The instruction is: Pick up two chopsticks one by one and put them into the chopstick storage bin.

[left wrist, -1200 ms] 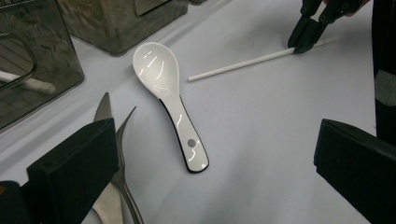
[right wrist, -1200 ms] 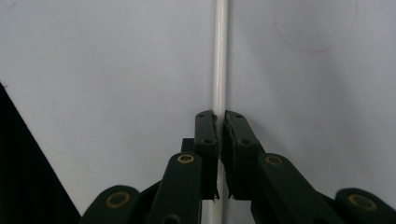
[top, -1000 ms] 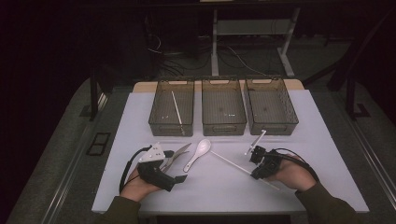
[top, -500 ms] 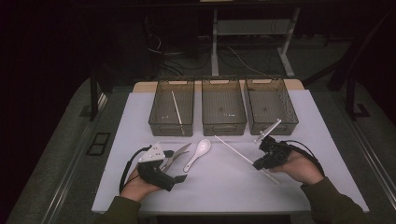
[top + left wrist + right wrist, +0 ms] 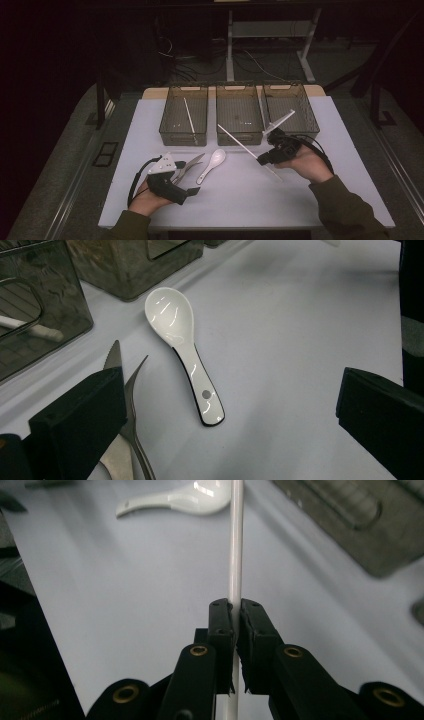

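Observation:
My right gripper (image 5: pixel 263 158) is shut on a long white chopstick (image 5: pixel 239 140), held off the table in front of the middle bin (image 5: pixel 239 134). In the right gripper view the pads (image 5: pixel 220 622) pinch the chopstick (image 5: pixel 235 555) near its middle, and it points past the white spoon (image 5: pixel 175 501). My left gripper (image 5: pixel 188 178) rests on the white table (image 5: pixel 235 200) with its jaws wide apart and nothing between the pads. The white ceramic spoon (image 5: pixel 182 347) lies flat just ahead of them, bowl toward the bins. A metal knife and fork (image 5: pixel 127 390) lie beside the left jaw.
Three dark see-through bins stand in a row at the table's far side. The left bin (image 5: pixel 172 131) holds one white chopstick (image 5: pixel 189 116). The right bin (image 5: pixel 307 111) is behind my right hand. Dark floor, cables and desk legs lie beyond the table.
My right gripper has risen and moved toward the bins, carrying the chopstick up off the table. The left gripper, the spoon and the metal cutlery have stayed put.

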Available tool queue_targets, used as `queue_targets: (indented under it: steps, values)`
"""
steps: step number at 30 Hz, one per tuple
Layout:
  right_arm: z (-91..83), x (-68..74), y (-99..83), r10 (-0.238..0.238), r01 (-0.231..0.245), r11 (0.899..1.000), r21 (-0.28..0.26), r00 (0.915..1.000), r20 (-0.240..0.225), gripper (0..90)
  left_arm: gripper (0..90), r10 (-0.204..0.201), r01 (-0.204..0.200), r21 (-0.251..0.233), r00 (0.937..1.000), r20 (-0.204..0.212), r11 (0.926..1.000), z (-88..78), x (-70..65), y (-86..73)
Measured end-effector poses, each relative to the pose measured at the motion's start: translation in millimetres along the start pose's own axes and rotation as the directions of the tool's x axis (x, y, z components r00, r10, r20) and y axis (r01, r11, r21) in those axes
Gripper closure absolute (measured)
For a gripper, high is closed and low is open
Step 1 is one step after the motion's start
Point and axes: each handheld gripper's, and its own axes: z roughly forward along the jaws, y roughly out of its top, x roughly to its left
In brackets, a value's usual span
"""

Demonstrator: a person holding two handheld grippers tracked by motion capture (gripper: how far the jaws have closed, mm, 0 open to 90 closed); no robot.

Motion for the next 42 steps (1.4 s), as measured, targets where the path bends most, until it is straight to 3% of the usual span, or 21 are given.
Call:
queue_targets:
  steps: [11, 18, 21, 22, 23, 24, 34, 42]
  values:
    - [4.3, 0.8, 45.8, 0.009, -0.01, 0.999, -0.042, 0.9997, -0.022, 84.1, 0.0, -0.002, 0.002, -0.007, 1.0, 0.004, 1.0, 0.0, 0.3, 0.3]
    - [9.3, -2.8, 82.7, 0.031, -0.031, 0.998, -0.059, 0.9995, 0.001, 84.0, 0.0, -0.005, 0.005, -0.014, 1.0, 0.007, 0.9999, -0.7, 0.9, 0.7]
    - [13.9, -1.1, 108.7, 0.042, -0.042, 0.997, -0.063, 0.999, 0.013, 84.0, 0.0, 0.001, -0.001, -0.011, 1.0, 0.008, 0.9999, -1.1, 0.8, 1.1]
    - [13.9, -1.1, 108.7, 0.042, -0.042, 0.997, -0.063, 0.999, 0.013, 84.0, 0.0, -0.005, 0.005, -0.017, 1.0, 0.007, 0.9998, -0.9, 0.4, 1.1]
    - [17.8, -0.4, 122.2, 0.046, -0.045, 0.997, -0.058, 0.9988, 0.017, 84.0, 0.0, 0.0, 0.0, -0.019, 1.0, 0.007, 0.9998, -1.1, 0.8, 1.3]
    - [17.8, -0.4, 122.2, 0.046, -0.045, 0.997, -0.058, 0.9988, 0.017, 84.0, 0.0, -0.001, 0.001, -0.023, 1.0, 0.008, 0.9997, -1.0, 0.8, 1.3]
    - [46.9, 1.4, 197.4, 0.085, -0.083, 0.996, -0.039, 0.9945, 0.06, 84.0, 0.0, -0.002, 0.003, -0.042, 0.9998, 0.017, 0.9991, -1.7, 0.0, 2.3]
    - [75.7, -5.5, 224.3, 0.143, -0.142, 0.99, -0.027, 0.9878, 0.061, 84.0, 0.0, 0.01, -0.008, -0.046, 0.9996, 0.028, 0.9989, -1.8, -0.4, 3.1]
